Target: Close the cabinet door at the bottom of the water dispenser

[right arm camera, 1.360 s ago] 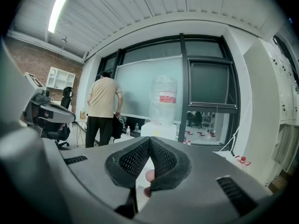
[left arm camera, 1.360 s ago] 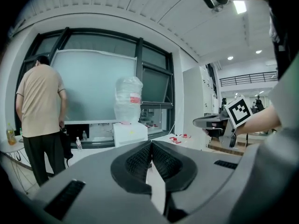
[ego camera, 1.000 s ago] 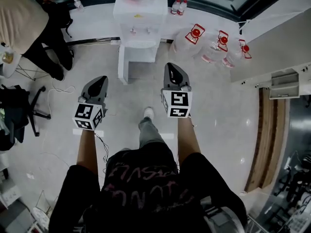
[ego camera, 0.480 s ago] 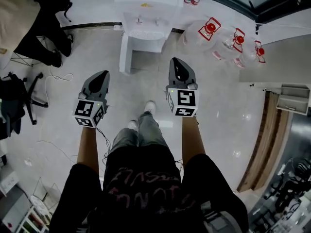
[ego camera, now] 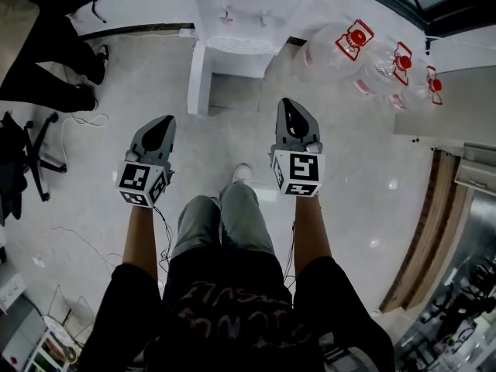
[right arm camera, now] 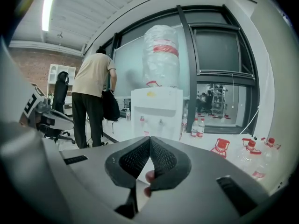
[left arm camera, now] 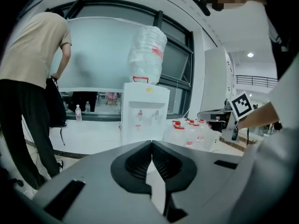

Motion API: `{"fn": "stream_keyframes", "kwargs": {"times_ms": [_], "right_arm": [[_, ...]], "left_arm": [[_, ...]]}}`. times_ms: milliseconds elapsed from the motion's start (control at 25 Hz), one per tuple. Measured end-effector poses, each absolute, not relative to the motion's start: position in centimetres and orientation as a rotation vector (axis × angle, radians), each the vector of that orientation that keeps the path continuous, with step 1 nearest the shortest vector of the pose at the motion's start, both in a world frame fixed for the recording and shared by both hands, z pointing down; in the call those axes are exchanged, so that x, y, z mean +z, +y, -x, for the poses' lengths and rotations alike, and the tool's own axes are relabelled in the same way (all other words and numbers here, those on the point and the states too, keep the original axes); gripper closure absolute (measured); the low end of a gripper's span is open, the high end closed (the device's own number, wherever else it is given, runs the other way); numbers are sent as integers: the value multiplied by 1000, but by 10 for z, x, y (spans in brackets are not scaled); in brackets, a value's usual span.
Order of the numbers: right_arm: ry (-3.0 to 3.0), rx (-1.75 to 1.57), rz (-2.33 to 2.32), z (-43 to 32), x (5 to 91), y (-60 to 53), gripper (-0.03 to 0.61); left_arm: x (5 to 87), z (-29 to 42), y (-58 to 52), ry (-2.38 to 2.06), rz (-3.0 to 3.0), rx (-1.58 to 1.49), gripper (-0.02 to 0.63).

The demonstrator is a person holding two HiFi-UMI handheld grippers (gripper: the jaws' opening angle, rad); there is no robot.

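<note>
The pale tiled floor (ego camera: 372, 169) fills most of the head view. At the top centre stands the white water dispenser (ego camera: 240, 22). In my gripper views a big upturned bottle (left arm camera: 147, 52) sits on top of it. The cabinet door (ego camera: 197, 80) at its base stands open. It shows as a narrow white panel swung out from the dispenser's left side toward the middle of the frame, with the dark cabinet opening just to its right.

In the upper left corner a person (ego camera: 39, 60) in black trousers stands near a black office chair (ego camera: 23, 161) at the left edge. Several large water jugs (ego camera: 349, 49) with red caps and labels lie on the floor at the upper right, just beside the dispenser.

My left gripper (ego camera: 161, 124) is at centre left, below the door and well apart from it. Its jaws are closed tip to tip with nothing between them. My right gripper (ego camera: 292, 108) is at centre right, pointing toward the dispenser. Its jaws also meet at the tips on nothing, and a fingertip (right arm camera: 148, 176) shows through the gap beneath them.

Two small bottles (right arm camera: 197, 127) stand to the right of the dispenser.
</note>
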State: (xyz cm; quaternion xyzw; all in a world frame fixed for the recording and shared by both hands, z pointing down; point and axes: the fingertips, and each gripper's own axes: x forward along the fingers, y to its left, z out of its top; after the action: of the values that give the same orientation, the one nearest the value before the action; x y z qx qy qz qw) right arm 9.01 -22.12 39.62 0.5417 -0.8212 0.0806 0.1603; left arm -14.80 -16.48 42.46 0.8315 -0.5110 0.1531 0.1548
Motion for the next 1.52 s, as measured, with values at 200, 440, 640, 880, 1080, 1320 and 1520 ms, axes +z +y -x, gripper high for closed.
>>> {"fn": "stream_keyframes", "kwargs": {"times_ms": [200,440,640,880,1080,1320,1520], "right_arm": [[-2350,240,-1516,-89,476,-229,566],[-2352,231,-1489,-89,564,-238,566],[-2369,230,-1469,-84,632,-239,566],[-2381,199,-1450,-74,699,-238,566],[-2375,184,-1440,-76,747,-238,566],[-2346,161,-1437,-90,798,-237,566],[-2327,150,-1450,-100,829,-231,566]], "left_arm": [[498,155,-174,-1493,-2369,432,598],[586,162,-178,-1515,-2363,439,598],[648,167,-174,-1525,-2377,419,598],[716,174,-174,-1535,-2388,409,598],[764,177,-181,-1525,-2412,404,598],[811,178,-191,-1454,-2475,409,477],[845,176,-198,-1382,-2522,449,428]]}}
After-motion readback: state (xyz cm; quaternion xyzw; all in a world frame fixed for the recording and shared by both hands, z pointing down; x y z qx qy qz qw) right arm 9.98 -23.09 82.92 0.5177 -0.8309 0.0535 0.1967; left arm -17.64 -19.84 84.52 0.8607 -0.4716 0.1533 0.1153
